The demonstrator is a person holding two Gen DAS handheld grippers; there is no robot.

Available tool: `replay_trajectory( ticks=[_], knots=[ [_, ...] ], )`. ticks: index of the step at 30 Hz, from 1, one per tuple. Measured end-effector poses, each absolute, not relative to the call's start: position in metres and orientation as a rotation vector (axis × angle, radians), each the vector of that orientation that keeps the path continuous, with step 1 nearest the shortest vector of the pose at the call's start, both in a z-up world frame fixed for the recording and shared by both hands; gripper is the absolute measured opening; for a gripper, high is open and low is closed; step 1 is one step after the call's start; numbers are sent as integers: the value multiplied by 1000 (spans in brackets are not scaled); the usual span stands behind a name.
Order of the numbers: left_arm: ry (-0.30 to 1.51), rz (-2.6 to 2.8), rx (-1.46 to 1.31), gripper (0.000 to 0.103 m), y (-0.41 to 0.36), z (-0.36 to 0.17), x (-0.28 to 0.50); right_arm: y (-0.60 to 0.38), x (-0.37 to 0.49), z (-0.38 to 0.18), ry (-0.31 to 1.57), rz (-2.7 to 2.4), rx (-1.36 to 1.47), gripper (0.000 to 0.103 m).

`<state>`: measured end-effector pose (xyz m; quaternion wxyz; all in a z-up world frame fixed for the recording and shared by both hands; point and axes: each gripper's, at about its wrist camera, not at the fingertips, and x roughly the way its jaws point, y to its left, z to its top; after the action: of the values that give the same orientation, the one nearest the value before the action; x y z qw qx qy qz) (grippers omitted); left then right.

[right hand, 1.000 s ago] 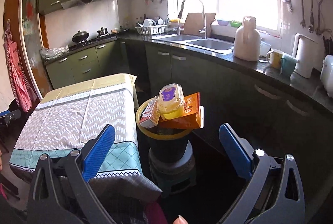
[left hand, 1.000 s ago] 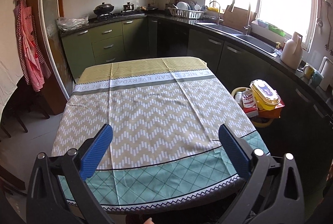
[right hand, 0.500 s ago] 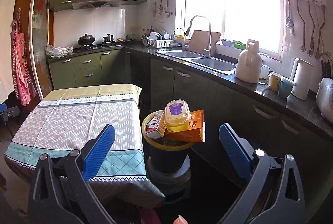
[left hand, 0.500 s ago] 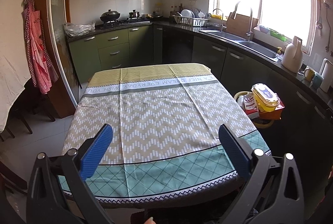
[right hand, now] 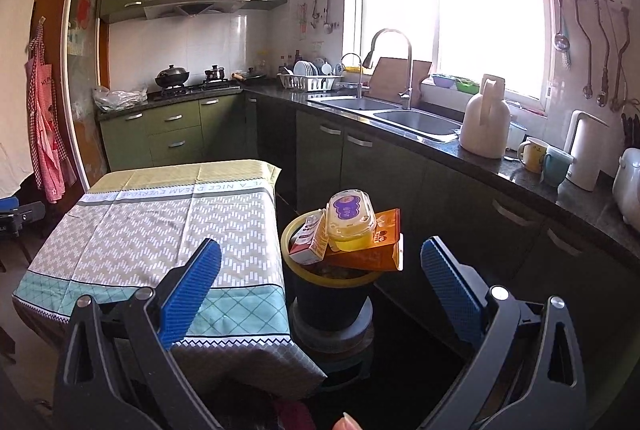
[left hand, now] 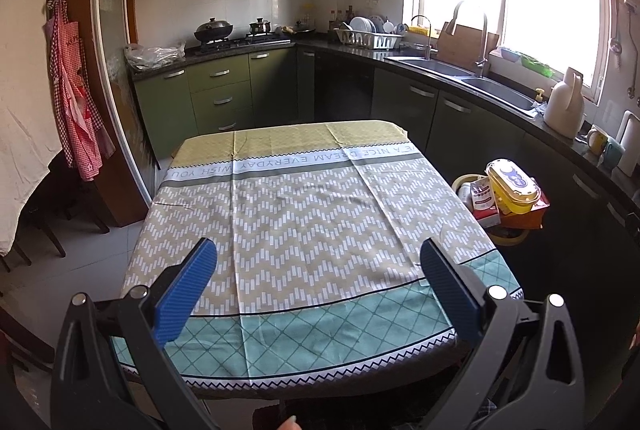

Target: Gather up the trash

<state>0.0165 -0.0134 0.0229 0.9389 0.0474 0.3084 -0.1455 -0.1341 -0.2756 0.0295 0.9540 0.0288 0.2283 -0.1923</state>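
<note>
The bin (right hand: 320, 272) hides its contents under the piled boxes (right hand: 362, 244); in the left view the table (left hand: 304, 222) covers its near side. Print on the carton (right hand: 310, 240) is too small to read. A fingertip (right hand: 347, 423) is cut off by the bottom edge.

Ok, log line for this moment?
left gripper: open, empty | right gripper: open, empty | trash bin: piled over rim | tablecloth: bare

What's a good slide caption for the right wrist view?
Open right claw faces an overfilled yellow-rimmed bin topped with a plastic tub and cartons, beside the cloth-covered table.
</note>
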Motion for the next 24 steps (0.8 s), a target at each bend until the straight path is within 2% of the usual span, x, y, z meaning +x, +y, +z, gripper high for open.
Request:
replay_trajectory(
  ticks=[24],
  knots=[
    [597,-276,99,97,-5,35,2,-272,-145,31,448,-368,70,99]
  ],
)
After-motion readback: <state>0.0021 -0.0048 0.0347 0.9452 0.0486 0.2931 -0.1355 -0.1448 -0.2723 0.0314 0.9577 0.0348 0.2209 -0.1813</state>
